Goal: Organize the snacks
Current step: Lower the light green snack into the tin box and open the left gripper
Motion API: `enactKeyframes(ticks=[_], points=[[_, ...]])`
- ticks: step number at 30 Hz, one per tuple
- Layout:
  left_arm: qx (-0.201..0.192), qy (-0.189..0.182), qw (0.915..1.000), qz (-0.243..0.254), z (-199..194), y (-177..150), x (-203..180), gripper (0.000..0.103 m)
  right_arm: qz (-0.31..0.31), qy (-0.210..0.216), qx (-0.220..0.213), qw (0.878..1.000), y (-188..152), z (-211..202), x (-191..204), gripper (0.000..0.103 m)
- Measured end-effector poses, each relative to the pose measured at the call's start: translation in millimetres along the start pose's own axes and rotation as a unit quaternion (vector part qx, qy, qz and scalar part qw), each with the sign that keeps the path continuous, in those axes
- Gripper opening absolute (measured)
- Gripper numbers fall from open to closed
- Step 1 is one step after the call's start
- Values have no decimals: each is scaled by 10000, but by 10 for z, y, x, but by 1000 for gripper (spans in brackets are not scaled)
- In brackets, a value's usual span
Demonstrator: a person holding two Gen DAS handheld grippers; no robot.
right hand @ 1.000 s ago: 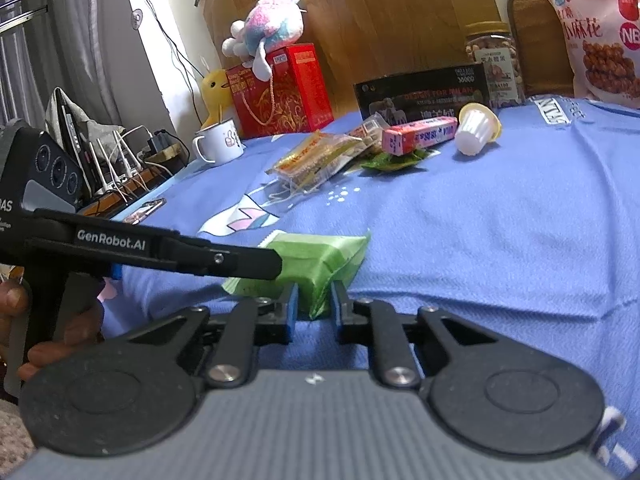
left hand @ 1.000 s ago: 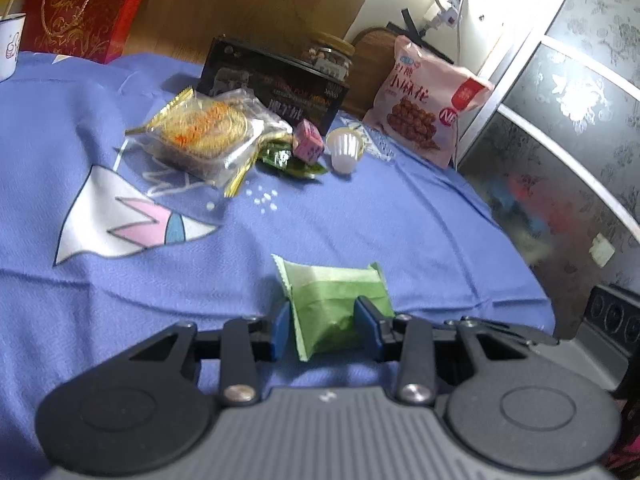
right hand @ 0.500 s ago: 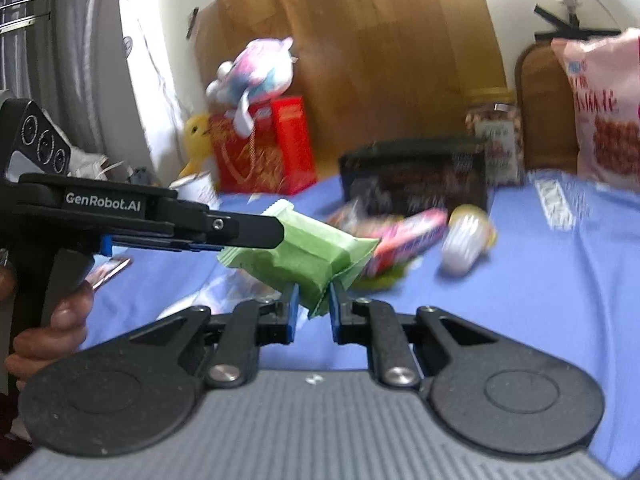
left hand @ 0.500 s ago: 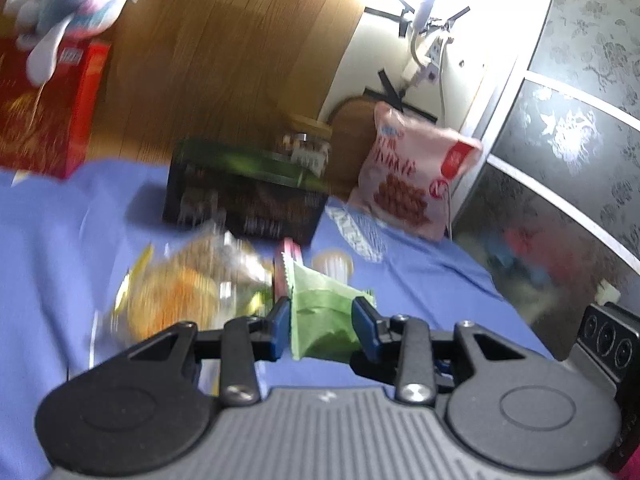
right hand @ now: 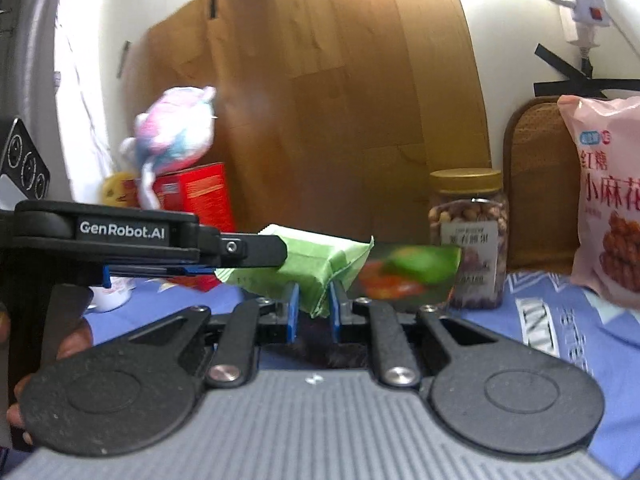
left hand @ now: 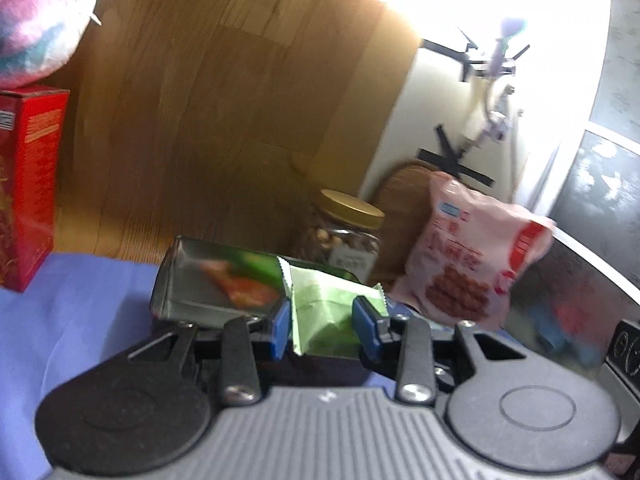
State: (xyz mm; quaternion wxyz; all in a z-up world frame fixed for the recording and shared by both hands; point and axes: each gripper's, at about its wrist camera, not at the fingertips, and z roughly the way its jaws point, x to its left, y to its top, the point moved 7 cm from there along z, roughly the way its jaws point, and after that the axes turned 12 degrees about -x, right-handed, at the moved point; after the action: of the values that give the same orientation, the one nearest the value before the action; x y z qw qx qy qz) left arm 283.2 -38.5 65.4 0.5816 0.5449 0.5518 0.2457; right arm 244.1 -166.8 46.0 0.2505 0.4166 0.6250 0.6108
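Listing what lies before my 2 grippers, largest first: the blue tablecloth (right hand: 560,320) over the table; the pink snack bag (right hand: 608,200) propped upright at the far right; the red box (right hand: 196,196) at the far left with a plush toy (right hand: 176,132) on top; the dark flat box (left hand: 212,284), blurred, directly ahead; the nut jar (right hand: 468,236) with a gold lid just behind it; and last, the green packet (right hand: 316,264), 1 small sealed pillow pack, held clear of the cloth in front of the dark box. My left gripper (left hand: 324,320) is clamped across its body, and my right gripper (right hand: 312,308) pinches its crimped end. I judge it light, soft and crushable, its film rather slippery; the flat sealed edges look like the safest hold, with gentle pressure on the middle.
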Motion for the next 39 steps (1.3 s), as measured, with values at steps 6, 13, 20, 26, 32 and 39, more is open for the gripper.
enactKeyframes(ticks=[6, 13, 20, 26, 32, 39], points=[[147, 172, 9997, -67, 418, -31, 170, 34, -138, -191, 208, 9995, -68, 398, -185, 19], [244, 287, 9992, -122, 615, -82, 298, 34, -158, -237, 336, 9990, -121, 630, -267, 19], [377, 392, 9985, -53, 662, -140, 319, 35, -77, -333, 326, 9989, -142, 690, -304, 22], [358, 423, 9982, 227, 551, -166, 198, 35, -146, -270, 205, 9993, -93, 538, -208, 22], [310, 444, 9977, 401, 347, -174, 60, 35, -94, -207, 92, 9997, -72, 303, -99, 22], [299, 434, 9977, 421, 6, -274, -57, 37, 107, -128, 95, 9998, -148, -24, 47, 22]])
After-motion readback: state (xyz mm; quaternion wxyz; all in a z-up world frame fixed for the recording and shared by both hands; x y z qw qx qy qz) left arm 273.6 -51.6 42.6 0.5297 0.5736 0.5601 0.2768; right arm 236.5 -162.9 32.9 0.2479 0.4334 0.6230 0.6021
